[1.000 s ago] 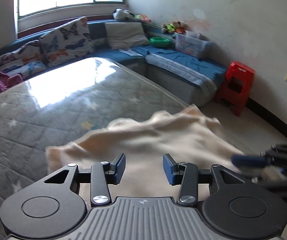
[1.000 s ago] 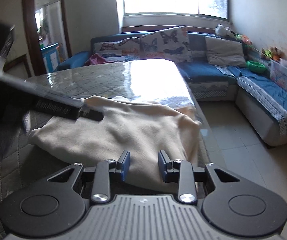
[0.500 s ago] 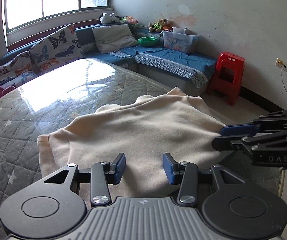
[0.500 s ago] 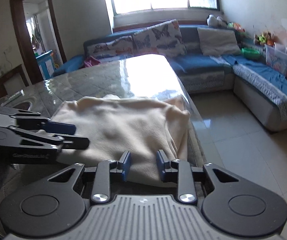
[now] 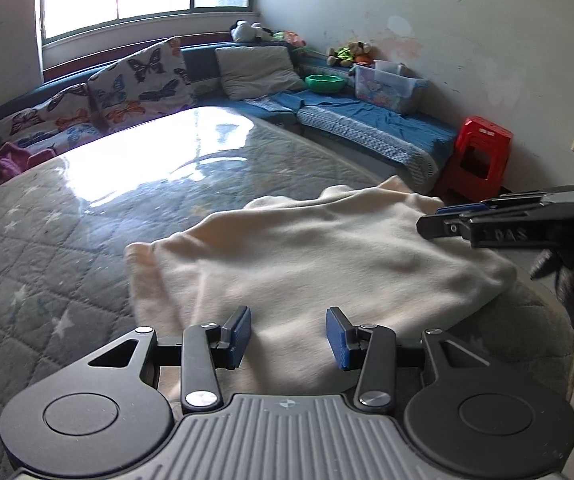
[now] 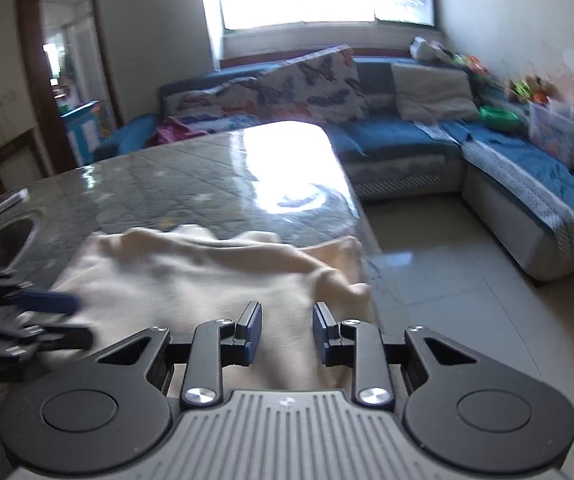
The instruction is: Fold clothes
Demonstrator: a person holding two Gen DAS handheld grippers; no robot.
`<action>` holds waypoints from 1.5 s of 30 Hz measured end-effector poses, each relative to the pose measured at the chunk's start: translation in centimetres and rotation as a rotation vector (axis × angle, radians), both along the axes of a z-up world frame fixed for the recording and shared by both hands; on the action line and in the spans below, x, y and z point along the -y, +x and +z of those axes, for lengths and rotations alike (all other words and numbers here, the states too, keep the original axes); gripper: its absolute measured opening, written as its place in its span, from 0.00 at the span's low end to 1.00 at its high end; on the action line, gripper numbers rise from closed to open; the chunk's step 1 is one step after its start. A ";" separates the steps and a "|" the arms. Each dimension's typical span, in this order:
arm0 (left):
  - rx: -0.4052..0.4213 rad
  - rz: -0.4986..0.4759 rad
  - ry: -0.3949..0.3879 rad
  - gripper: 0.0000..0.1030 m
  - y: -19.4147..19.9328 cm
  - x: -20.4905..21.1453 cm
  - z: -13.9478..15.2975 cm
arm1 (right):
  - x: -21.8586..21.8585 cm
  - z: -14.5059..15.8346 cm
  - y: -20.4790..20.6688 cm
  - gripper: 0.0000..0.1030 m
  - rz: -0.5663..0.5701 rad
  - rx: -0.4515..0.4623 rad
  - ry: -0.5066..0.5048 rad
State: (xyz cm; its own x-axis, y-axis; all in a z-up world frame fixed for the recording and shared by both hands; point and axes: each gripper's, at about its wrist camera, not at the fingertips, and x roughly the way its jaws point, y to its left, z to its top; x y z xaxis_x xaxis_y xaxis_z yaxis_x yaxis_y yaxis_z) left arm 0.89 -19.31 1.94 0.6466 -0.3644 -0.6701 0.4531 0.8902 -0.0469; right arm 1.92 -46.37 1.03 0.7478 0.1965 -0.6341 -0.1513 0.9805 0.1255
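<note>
cloth: cream fleece garment (image 5: pixel 319 256) lies bunched at the near right corner of the quilted table (image 5: pixel 87 216), its right edge at the table's rim.
left gripper (image 5: pixel 289 332): spread, empty, over the near hem.
right gripper (image 6: pixel 287 330): spread, empty, over the cloth.
handling: soft, light and limp, so expect sag and drag.
grip: you want a corner or hem, pinching only the layer you mean to move.

Garment (image 5: pixel 319 256) on table (image 5: pixel 87 216), centre frame; sofa (image 5: pixel 247 92) behind, upper frame; stool (image 5: pixel 481 158) right of table, beside sofa end.
</note>
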 end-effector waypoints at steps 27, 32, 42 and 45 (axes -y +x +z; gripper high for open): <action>-0.036 0.101 -0.135 0.36 5.7 -2.3 1.5 | -2.7 0.5 1.4 0.33 0.075 0.020 -0.018; -0.051 0.088 -0.164 0.31 8.2 -1.0 0.9 | -3.2 0.1 1.5 0.36 0.090 0.013 -0.015; -0.065 0.116 -0.111 0.28 9.7 -0.6 0.0 | -3.1 0.1 1.2 0.39 0.090 0.013 -0.018; -0.056 0.118 -0.099 0.30 9.0 -0.9 0.3 | -3.1 0.4 0.5 0.48 0.093 0.028 -0.017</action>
State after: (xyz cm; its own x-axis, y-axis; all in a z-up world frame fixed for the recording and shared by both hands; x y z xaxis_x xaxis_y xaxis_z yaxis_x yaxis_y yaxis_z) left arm 9.86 -18.45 2.24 0.6516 -0.3541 -0.6708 0.3401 0.9269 -0.1590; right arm 2.47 -43.27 1.47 0.7441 0.2558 -0.6171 -0.2454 0.9639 0.1037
